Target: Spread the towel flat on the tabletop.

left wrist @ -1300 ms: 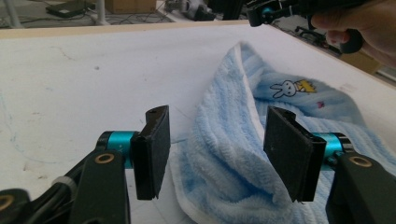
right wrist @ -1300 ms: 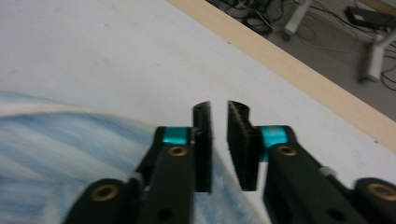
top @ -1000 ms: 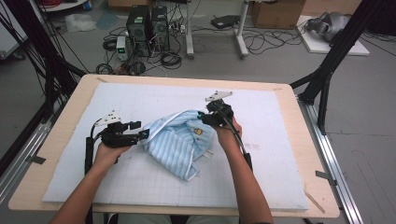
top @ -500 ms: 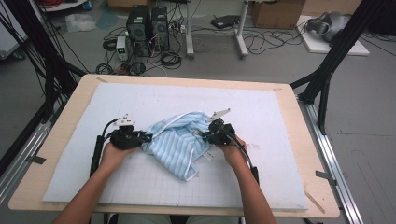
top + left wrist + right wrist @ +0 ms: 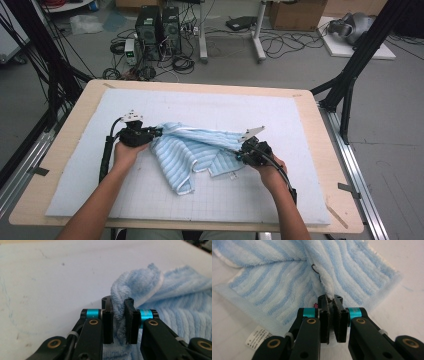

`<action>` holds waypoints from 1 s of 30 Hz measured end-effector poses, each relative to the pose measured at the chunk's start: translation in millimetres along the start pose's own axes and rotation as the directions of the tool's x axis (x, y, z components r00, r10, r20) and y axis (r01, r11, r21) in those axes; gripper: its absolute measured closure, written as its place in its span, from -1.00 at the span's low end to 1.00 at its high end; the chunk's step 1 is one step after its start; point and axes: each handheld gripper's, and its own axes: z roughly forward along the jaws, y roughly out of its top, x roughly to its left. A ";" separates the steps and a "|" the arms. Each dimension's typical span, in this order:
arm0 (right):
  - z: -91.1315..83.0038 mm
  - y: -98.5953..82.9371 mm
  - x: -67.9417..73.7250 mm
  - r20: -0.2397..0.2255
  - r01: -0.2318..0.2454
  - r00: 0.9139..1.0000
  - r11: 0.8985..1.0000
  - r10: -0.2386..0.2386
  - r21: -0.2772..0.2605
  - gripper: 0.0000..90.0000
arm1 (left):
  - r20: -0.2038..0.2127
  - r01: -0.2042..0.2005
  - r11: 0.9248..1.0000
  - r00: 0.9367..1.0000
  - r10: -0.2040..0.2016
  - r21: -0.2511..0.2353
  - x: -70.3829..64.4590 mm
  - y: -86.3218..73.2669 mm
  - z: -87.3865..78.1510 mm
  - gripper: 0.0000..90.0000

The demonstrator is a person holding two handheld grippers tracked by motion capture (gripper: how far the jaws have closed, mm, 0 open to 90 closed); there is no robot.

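Note:
A light blue striped towel (image 5: 197, 150) lies crumpled and partly spread on the pale mat (image 5: 200, 110) in the middle of the table. My left gripper (image 5: 156, 132) is shut on the towel's left edge; its own view shows a fold of towel (image 5: 140, 287) pinched between the black jaws at the left gripper (image 5: 118, 307). My right gripper (image 5: 240, 156) is shut on the towel's right side. In the right gripper view the striped towel (image 5: 274, 282) bunches into the right gripper (image 5: 330, 303), and a white care label (image 5: 258, 336) lies at the towel's hem.
The mat covers a wooden tabletop (image 5: 325, 150). Black frame posts (image 5: 350, 75) stand at both sides. Beyond the far edge, computer towers (image 5: 157, 25), cables and boxes sit on the floor. Bare mat lies around the towel on every side.
Both grippers moved apart and toward the near side, pulling the towel from a bunched heap into a wider stretched shape. The right gripper went right, the left gripper stayed at the left edge.

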 end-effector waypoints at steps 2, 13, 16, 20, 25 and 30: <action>-6.9 -7.4 0.7 0.032 0.015 0.999 1.000 -0.016 0.027 0.90 | 0.015 -0.009 1.000 1.000 0.009 -0.014 -4.3 3.4 6.8 0.76; -13.9 -9.6 0.3 0.068 -0.024 0.997 0.996 0.030 -0.090 0.28 | -0.028 0.008 0.993 1.000 -0.011 -0.119 5.9 3.6 -19.5 -0.05; -14.1 -4.3 5.4 0.046 -0.009 0.999 0.989 0.016 -0.147 0.20 | -0.024 0.026 0.990 0.999 -0.029 -0.136 11.3 3.7 -28.0 -0.06; -7.0 8.6 16.7 -0.027 -0.024 0.999 0.975 0.019 -0.219 0.03 | -0.029 0.021 0.984 0.999 -0.026 -0.177 14.2 5.5 -42.1 -0.11; 6.5 28.5 39.3 -0.100 -0.007 0.995 0.962 -0.021 -0.273 -0.10 | -0.063 -0.014 0.983 0.998 0.003 -0.185 14.7 0.9 -51.5 -0.26; 25.0 53.6 70.4 -0.213 0.015 0.974 0.954 -0.082 -0.298 -0.17 | -0.081 -0.010 0.983 0.997 -0.005 -0.183 20.8 -11.1 -59.5 -0.27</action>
